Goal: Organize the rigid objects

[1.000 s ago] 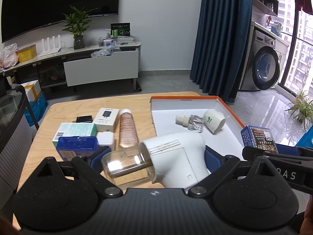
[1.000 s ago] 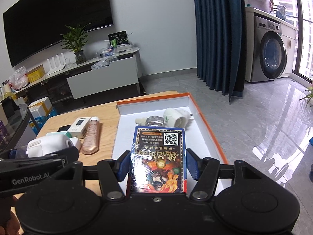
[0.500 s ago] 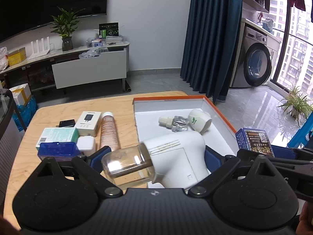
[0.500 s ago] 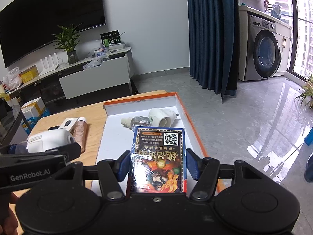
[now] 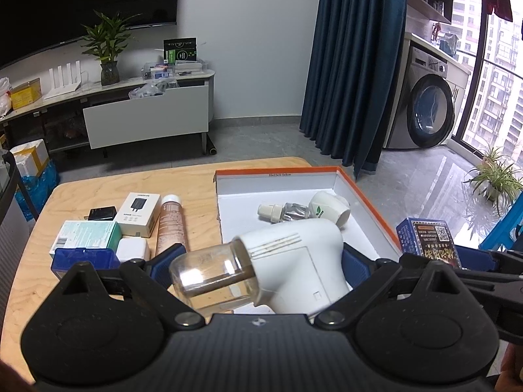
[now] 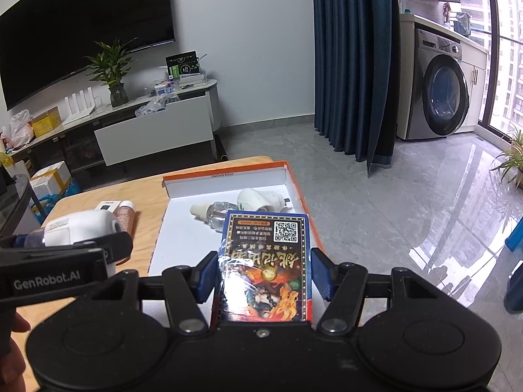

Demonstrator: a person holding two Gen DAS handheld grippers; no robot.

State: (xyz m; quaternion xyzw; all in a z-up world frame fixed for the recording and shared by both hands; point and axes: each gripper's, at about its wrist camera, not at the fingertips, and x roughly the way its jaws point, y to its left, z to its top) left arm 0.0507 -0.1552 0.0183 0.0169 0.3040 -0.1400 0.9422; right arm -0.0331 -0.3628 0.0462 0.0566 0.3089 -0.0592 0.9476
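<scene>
left fingers point(image 5: 258, 266) clamp a white plug-in diffuser point(image 5: 294, 261); right fingers point(image 6: 264, 274) clamp a blue card box point(image 6: 266, 261).

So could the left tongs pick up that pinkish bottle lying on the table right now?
Probably not as things stand. The left tongs are already shut on the white device with a clear bottle, so nothing else fits between them. The pinkish bottle itself lies uncovered on the table, just ahead.
</scene>
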